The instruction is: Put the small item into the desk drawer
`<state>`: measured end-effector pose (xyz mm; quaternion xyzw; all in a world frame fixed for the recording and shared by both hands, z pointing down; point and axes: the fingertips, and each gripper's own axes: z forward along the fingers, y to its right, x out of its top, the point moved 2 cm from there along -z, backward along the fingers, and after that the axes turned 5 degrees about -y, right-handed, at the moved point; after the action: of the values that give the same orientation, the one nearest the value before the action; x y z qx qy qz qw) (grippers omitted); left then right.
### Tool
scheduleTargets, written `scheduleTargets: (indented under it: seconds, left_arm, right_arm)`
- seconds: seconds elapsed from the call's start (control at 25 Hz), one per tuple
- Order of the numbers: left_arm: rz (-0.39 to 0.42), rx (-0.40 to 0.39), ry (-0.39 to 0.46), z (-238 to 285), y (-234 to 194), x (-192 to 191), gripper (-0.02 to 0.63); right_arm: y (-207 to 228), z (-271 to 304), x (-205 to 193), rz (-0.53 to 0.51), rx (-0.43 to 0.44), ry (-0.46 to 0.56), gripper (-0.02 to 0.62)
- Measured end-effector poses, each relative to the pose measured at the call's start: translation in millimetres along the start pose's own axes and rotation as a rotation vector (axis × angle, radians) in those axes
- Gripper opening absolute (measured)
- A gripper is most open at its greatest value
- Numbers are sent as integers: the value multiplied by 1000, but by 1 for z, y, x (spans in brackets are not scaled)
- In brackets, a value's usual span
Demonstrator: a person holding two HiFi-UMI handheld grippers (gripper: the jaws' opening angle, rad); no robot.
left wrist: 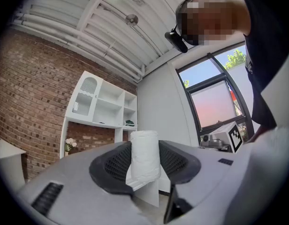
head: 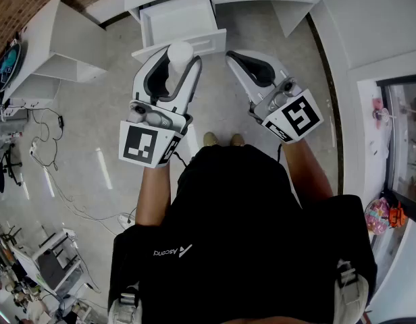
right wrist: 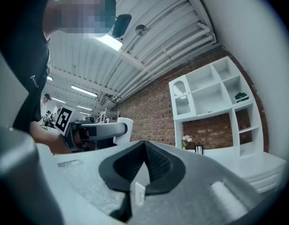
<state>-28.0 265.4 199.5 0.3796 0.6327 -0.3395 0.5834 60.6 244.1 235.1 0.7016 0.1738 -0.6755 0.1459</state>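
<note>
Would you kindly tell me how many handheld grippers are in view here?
2. The left gripper, shut on a white roll, is at the open drawer front; the right gripper, jaws together and empty, is beside it on the right.

Rig: left tongs and right tongs are both white moulded shells with long tapering jaws, lined inside with black perforated pads. Each has a white cube with black square markers at the rear: left cube, right cube. A grey module with round parts sits between cube and jaws. Operator wears a black short-sleeved T-shirt with a small white logo, beige shoe tips and a black head camera on a headband
</note>
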Motion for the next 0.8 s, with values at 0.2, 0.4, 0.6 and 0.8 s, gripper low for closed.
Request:
scheduleTargets:
  seconds: [0.2,0.4,0.6,0.8]
  left_arm:
    - [-1,-5,3,1,-3,1,175]
    - [-3,-7,8,-1,-8,1,175]
    - [-4,-8,14,-5,-18,3,175]
    - [-2,-20,16,-11,-33,3,175]
  right_arm:
    - [2,1,2,0,-17,6,0]
    - [2,3,3,-1,-32,5,0]
    - [0,10,6,-7,-47,9,0]
    - [-4,23,6,-12,-61,4,0]
